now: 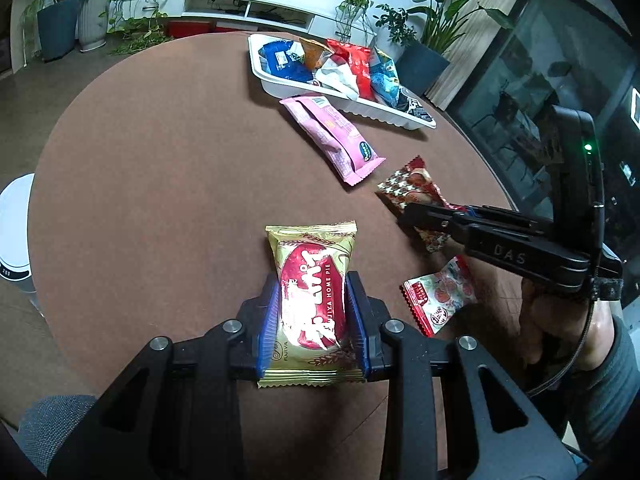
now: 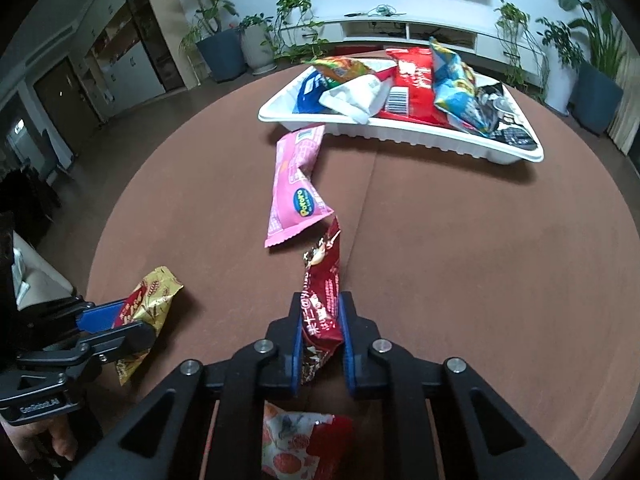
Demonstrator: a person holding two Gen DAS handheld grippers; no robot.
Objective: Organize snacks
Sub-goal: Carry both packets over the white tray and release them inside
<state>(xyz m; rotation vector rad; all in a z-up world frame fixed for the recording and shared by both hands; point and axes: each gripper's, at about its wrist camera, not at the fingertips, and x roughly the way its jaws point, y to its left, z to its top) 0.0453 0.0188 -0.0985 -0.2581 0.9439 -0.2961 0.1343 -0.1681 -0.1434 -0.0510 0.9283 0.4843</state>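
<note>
My left gripper [image 1: 312, 292] is shut on a gold and red pie packet [image 1: 310, 264]; its blue pads press both long sides just above the brown table. The right wrist view shows the same gripper [image 2: 120, 324] and gold packet [image 2: 156, 292] at the left. My right gripper [image 2: 320, 308] is shut on one end of a dark red snack packet [image 2: 324, 276], whose other end points toward the tray. In the left wrist view that gripper [image 1: 412, 216] comes in from the right over the red patterned packet [image 1: 412, 186].
A white tray [image 2: 400, 132] holding several snack bags sits at the table's far side. A pink packet [image 2: 296, 184] lies between it and my grippers, one end against the tray. A small red-and-white packet [image 1: 440, 292] lies under the right gripper. A white bin [image 1: 16, 232] stands left of the table.
</note>
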